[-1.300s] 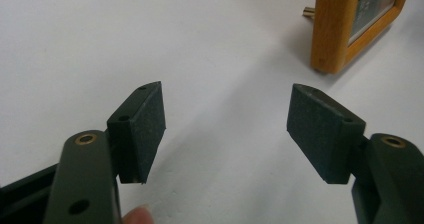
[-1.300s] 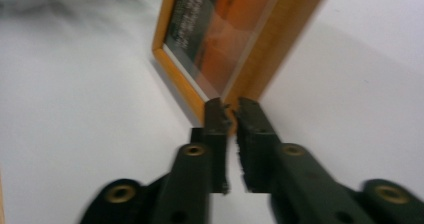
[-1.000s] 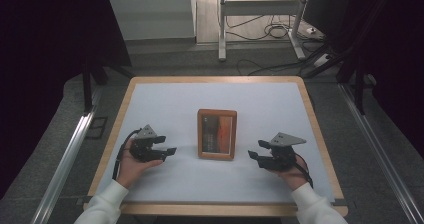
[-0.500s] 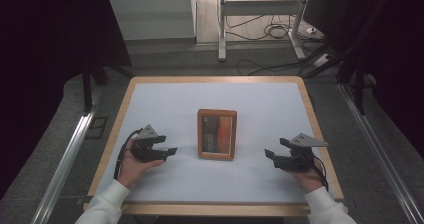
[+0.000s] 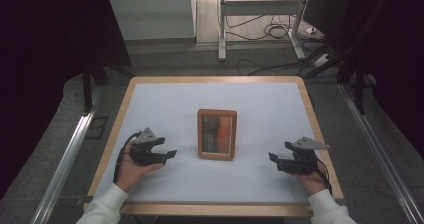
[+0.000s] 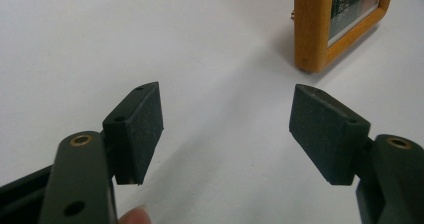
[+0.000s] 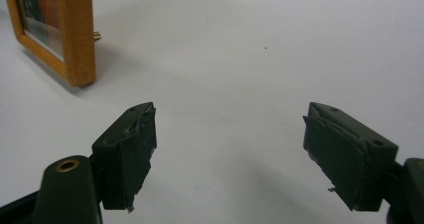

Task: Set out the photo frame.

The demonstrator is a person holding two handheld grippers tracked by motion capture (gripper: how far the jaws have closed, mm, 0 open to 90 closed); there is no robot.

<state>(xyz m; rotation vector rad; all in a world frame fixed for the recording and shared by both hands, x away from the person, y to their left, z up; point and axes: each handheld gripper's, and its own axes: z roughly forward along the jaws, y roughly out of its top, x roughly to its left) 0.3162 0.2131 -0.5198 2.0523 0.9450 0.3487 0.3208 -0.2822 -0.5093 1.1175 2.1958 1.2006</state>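
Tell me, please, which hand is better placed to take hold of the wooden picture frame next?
Left, probably: the left tongs sit open nearer the picture frame, while the right tongs rest open farther off.

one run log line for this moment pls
left gripper: jaws open, empty, left of frame | right gripper: jaws just opened, empty, right of frame | picture frame: upright mid-table, untouched

The wooden picture frame (image 5: 217, 134) lies mid-table as the sole obstacle; bare white tabletop (image 5: 260, 104) surrounds it on all sides, passable left and right.
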